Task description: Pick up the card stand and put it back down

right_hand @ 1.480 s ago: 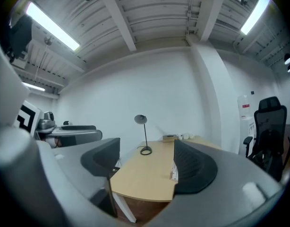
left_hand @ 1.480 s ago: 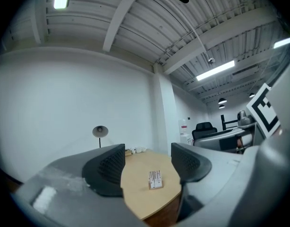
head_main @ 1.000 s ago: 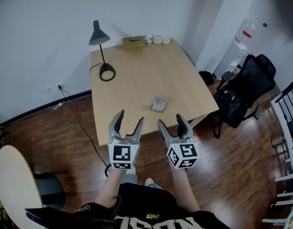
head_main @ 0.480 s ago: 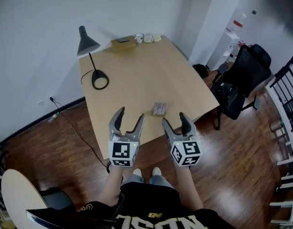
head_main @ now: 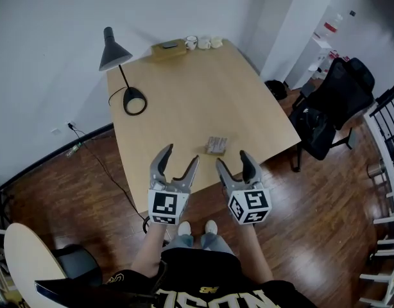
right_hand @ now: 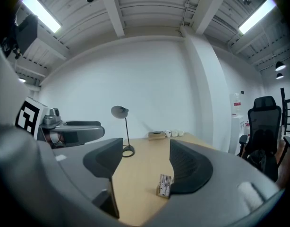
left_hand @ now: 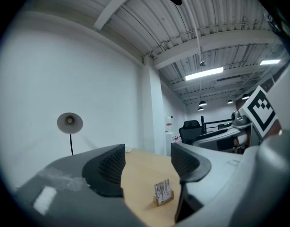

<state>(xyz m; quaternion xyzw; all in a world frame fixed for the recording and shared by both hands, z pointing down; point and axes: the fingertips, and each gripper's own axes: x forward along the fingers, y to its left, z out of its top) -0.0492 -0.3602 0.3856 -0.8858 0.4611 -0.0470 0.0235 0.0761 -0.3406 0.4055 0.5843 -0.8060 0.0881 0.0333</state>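
Left gripper [head_main: 181,154] and right gripper [head_main: 231,159], side by side at the near edge of a wooden table [head_main: 184,76]: hover with jaws apart, grasping nothing, the right just narrowed partway around empty air. Card stand [head_main: 215,145]: sits upright on the table near that edge, just ahead of both grippers, untouched. Desk lamp [head_main: 113,50] and cups [head_main: 204,42] toward the far side.

The card stand [head_main: 215,145] is seen set upright on the wooden table [head_main: 184,88], near the front edge. A low wooden base is shown, with pale printed cards (print unreadable) held in it.
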